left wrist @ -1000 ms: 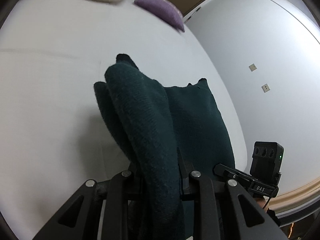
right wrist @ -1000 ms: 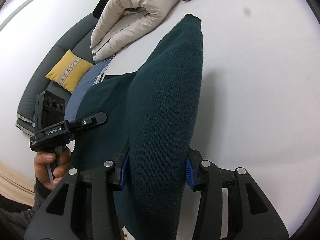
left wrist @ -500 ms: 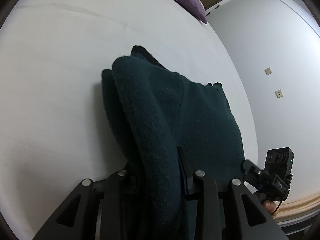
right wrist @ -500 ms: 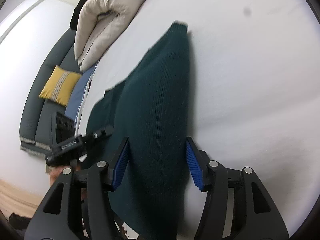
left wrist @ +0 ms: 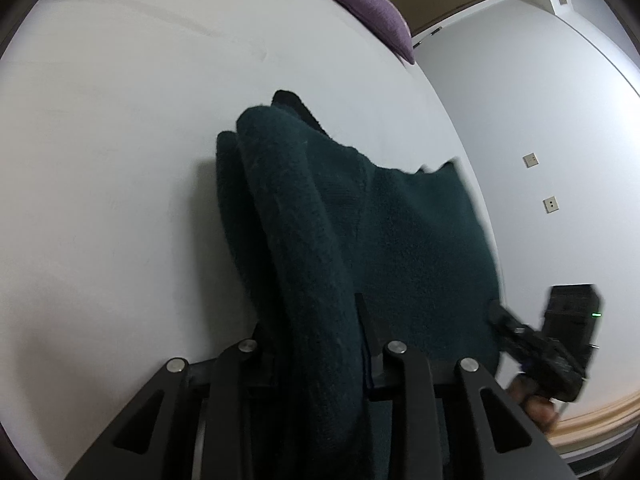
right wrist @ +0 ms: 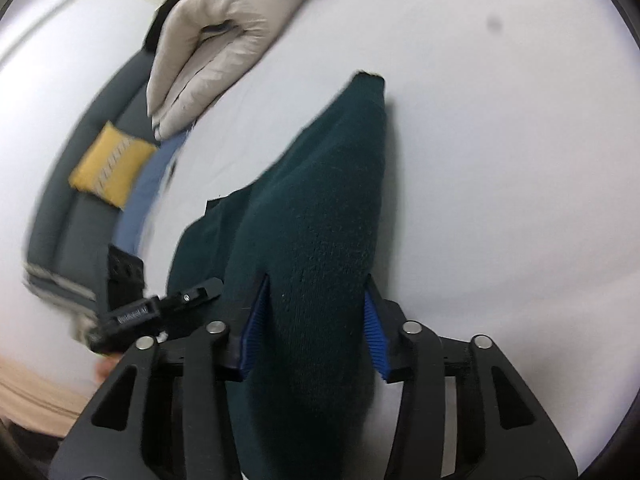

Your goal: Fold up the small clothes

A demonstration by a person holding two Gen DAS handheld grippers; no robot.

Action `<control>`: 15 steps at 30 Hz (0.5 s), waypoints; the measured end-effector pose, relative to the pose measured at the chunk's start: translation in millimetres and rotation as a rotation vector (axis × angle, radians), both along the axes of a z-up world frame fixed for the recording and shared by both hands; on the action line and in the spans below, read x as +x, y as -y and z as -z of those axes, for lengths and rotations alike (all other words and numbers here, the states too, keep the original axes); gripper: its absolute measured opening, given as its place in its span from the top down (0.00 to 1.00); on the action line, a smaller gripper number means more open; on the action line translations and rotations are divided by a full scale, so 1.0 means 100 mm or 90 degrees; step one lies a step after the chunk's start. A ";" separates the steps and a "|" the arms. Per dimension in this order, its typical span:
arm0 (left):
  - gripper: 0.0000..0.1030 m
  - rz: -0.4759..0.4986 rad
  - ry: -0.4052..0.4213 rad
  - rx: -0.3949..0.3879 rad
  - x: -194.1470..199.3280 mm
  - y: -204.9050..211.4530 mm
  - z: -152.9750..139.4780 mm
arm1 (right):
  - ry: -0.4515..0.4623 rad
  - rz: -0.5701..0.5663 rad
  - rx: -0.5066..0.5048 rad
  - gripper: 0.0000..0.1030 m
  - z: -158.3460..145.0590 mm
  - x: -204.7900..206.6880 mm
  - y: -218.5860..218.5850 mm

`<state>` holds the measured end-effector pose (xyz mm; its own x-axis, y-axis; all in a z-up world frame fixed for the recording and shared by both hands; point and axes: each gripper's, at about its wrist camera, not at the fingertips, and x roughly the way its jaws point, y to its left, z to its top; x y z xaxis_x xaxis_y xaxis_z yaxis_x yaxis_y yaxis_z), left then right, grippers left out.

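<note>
In the left wrist view, the left gripper [left wrist: 320, 340] is clenched on a thick fold of the dark green knit garment [left wrist: 400, 248], which drapes forward onto the white bed sheet [left wrist: 120, 160], with a purple cushion [left wrist: 372, 12] at the far edge and the other gripper at the garment's right edge. In the right wrist view, the right gripper [right wrist: 316, 320], its jaws having just been closing, grasps a bunched roll of the garment between its blue pads [right wrist: 256, 320]; a folded cream duvet [right wrist: 216, 40] and a yellow cushion [right wrist: 108, 164] lie beyond.

Each gripper is black with round silver screws; the right gripper [right wrist: 316, 316] has bumpy blue pads, and the left gripper [left wrist: 312, 344] has dark ones.
</note>
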<state>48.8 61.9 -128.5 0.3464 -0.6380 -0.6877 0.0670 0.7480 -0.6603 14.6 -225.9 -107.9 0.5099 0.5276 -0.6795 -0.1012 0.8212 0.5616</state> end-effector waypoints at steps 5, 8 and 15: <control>0.72 -0.019 -0.010 -0.020 0.05 -0.02 0.10 | -0.006 0.002 -0.016 0.63 0.03 0.07 0.04; 0.70 -0.010 -0.013 -0.035 0.09 -0.02 0.16 | -0.050 0.020 0.054 0.60 0.45 0.18 0.31; 0.68 -0.011 -0.004 -0.023 0.05 -0.06 0.07 | -0.048 0.052 0.012 0.50 0.23 0.08 0.34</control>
<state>53.8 67.7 -135.3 0.3529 -0.6566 -0.6666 0.0495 0.7246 -0.6874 22.8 -259.9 -130.6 0.4992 0.4990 -0.7084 0.0092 0.8145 0.5801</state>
